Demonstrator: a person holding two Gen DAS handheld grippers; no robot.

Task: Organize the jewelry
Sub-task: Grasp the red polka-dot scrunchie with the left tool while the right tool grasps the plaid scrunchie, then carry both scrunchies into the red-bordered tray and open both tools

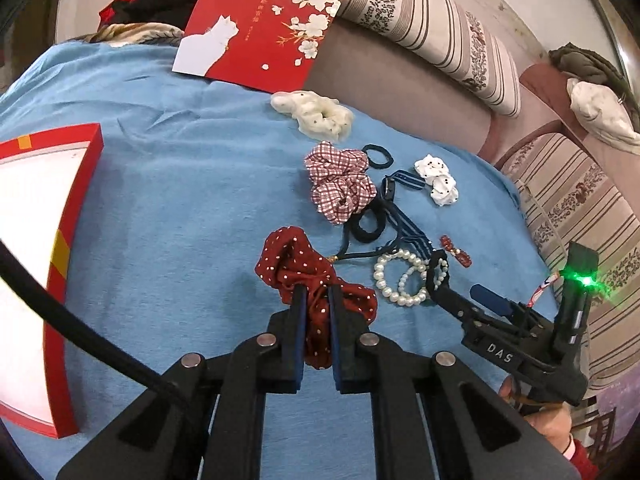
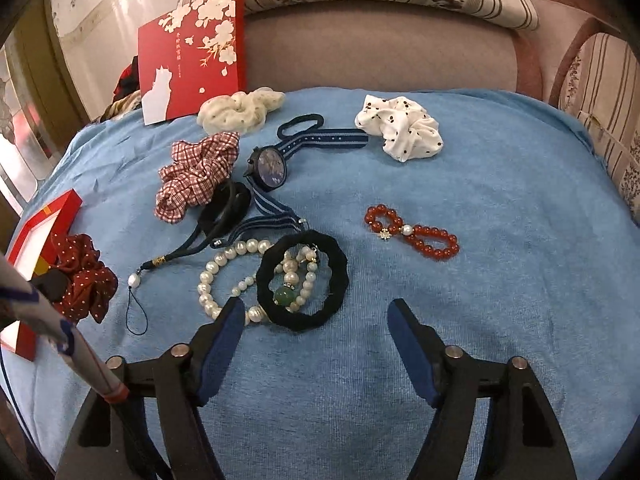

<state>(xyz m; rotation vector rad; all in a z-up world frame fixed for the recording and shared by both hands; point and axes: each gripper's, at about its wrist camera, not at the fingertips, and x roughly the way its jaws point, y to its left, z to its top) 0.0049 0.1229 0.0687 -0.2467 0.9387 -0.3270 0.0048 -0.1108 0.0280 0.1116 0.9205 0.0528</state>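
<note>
My left gripper (image 1: 317,294) is shut on a dark red scrunchie with white dots (image 1: 288,260), its cloth bunched between the blue pads. To its left stands the open red box (image 1: 76,208). In the right wrist view the same scrunchie (image 2: 84,280) hangs in front of that red box (image 2: 44,216). My right gripper (image 2: 316,308) stands open just short of a black hair tie (image 2: 340,276), and its pads touch nothing. The tie lies over pearl bracelets (image 2: 208,284), one with a green bead. A red bead bracelet (image 2: 412,232) lies to the right.
On the blue cloth (image 2: 480,320) lie a checked scrunchie (image 2: 196,176), a cream scrunchie (image 2: 240,112), a white dotted scrunchie (image 2: 400,128), a watch on a striped strap (image 2: 270,168) and a corded pearl charm (image 2: 132,280). The red box lid (image 2: 192,52) leans on a sofa behind.
</note>
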